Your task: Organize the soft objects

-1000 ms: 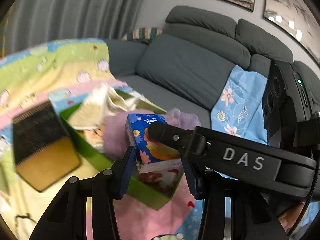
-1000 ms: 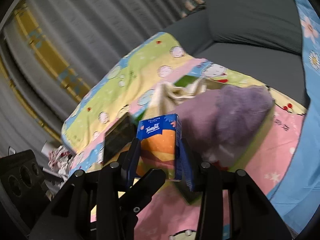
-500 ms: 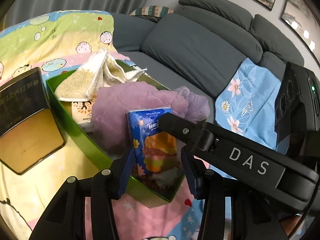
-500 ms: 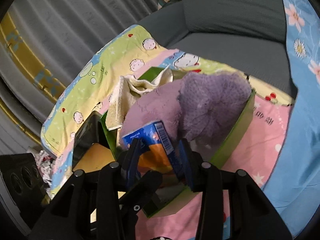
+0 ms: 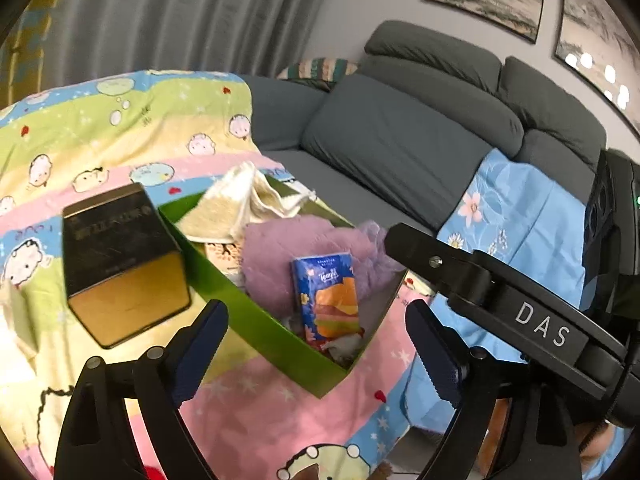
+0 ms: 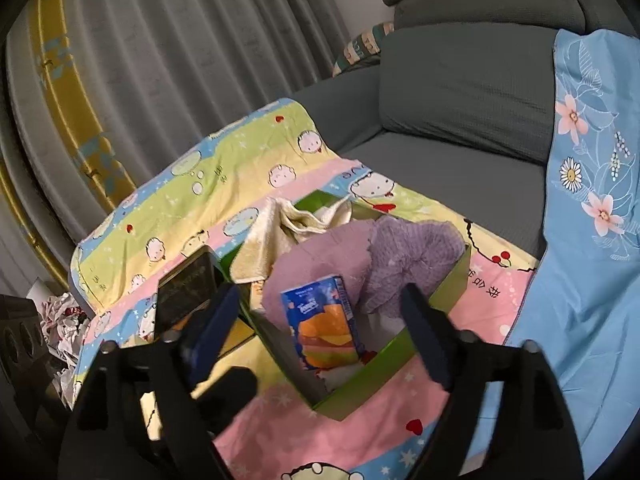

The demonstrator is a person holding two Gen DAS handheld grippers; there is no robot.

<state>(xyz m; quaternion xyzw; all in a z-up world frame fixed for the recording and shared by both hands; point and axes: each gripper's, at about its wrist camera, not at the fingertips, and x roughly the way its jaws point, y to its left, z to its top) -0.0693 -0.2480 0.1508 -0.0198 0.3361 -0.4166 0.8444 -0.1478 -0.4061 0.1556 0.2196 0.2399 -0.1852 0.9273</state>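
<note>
Both hand-held grippers, left point(image 5: 316, 346) and right point(image 6: 320, 334), jaws opening wide, nothing gripped. Tempo tissue pack point(image 5: 330, 300) upright in green box point(image 5: 256, 320), purple cloth point(image 5: 280, 252) at 12 o'clock, probably touching.

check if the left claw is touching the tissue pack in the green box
Apart. The left wrist view shows the left claw opening, with clear space between both pads and the tissue pack.

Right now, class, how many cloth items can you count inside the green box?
2, maybe more hidden: a cream towel at the far end of the green box, and a purple cloth in the middle, behind the tissue pack.
</note>
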